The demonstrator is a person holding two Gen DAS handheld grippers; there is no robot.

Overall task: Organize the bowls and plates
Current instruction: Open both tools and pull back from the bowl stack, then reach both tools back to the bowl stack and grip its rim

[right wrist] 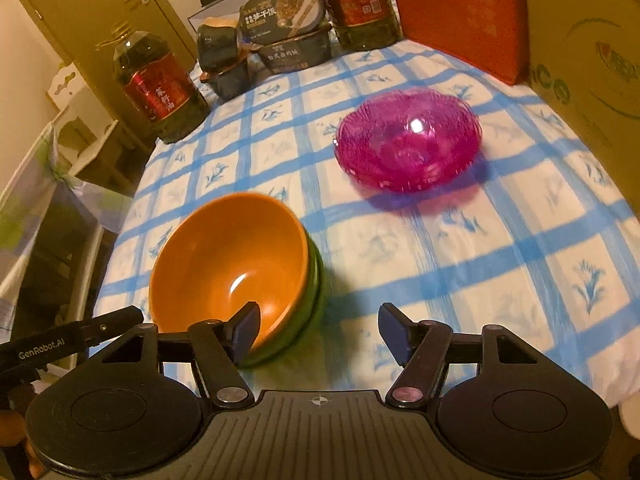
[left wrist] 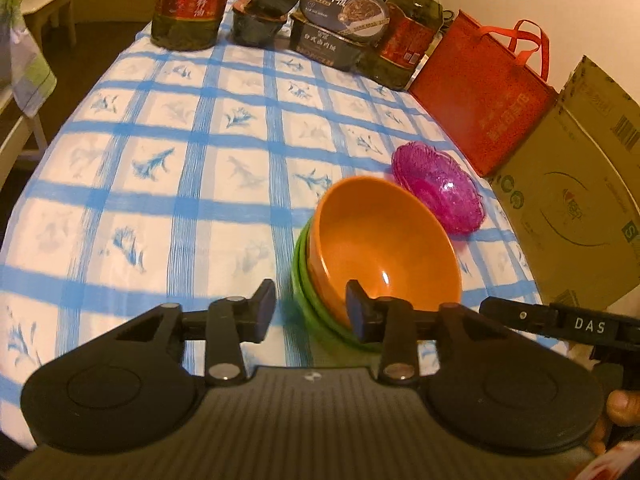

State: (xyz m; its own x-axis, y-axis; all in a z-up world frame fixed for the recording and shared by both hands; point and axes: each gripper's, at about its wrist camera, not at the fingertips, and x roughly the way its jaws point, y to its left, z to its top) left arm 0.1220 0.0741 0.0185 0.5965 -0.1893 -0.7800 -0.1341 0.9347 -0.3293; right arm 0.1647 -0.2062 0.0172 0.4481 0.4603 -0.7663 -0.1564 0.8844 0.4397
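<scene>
On the counter (right wrist: 500, 248), the orange bowl (right wrist: 228, 256) already sits nested in the green bowl (right wrist: 314, 292), with the pink glass bowl (right wrist: 408, 140) nearby. Both grippers, left (left wrist: 310, 312) and right (right wrist: 318, 330), have fingers spread wide, holding nothing. I'd pinch the pink rim gently; glass looks slippery.

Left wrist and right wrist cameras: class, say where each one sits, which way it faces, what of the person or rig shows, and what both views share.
Left wrist: on the left gripper, looking along its open fingers across the checked tablecloth; orange bowl ahead right; a fingertip shows at the lower right edge.
Right wrist: on the right gripper, fingers open, facing the magenta glass bowl; the other gripper's tip shows at the left.
Shared: orange bowl nested in green bowl, magenta bowl, oil bottles, red bag.
</scene>
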